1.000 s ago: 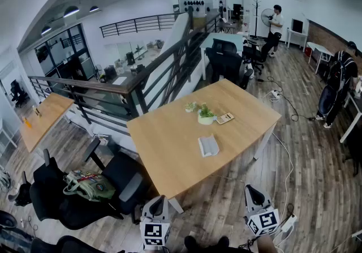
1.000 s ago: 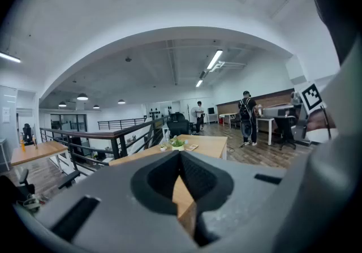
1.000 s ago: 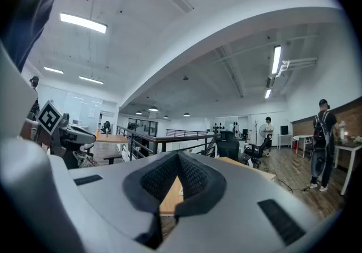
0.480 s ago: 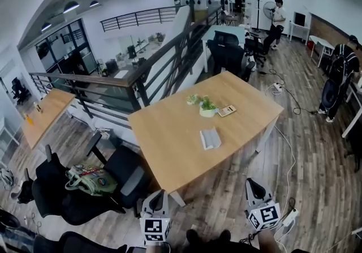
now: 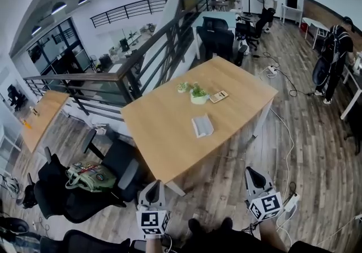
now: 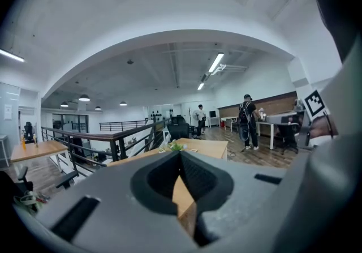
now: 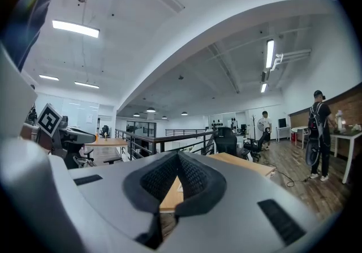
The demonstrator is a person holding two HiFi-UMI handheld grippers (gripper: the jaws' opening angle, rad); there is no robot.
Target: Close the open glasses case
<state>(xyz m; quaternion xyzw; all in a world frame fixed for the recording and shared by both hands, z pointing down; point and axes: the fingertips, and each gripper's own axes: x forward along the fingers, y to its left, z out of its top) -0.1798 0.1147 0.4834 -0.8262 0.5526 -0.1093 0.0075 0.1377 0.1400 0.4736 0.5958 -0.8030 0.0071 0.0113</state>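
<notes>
Open glasses case (image 5: 202,126) lying flat on the desk (image 5: 164,144), on its near half, short of the potted plant (image 5: 198,96). The case lies ahead of both grippers and well apart from them, across a stretch of floor, so the coming move is judged to be an approach, not a grasp. Left gripper (image 5: 151,191): fingers (image 6: 201,175) clenched together, nothing between them. Right gripper (image 5: 254,178): fingers (image 7: 195,181) likewise pressed together and empty. The case sits roughly midway between the two lines of reach; neither hand is plainly nearer. Its long axis appears to run away from the person, slightly slanted, though it is small here.
</notes>
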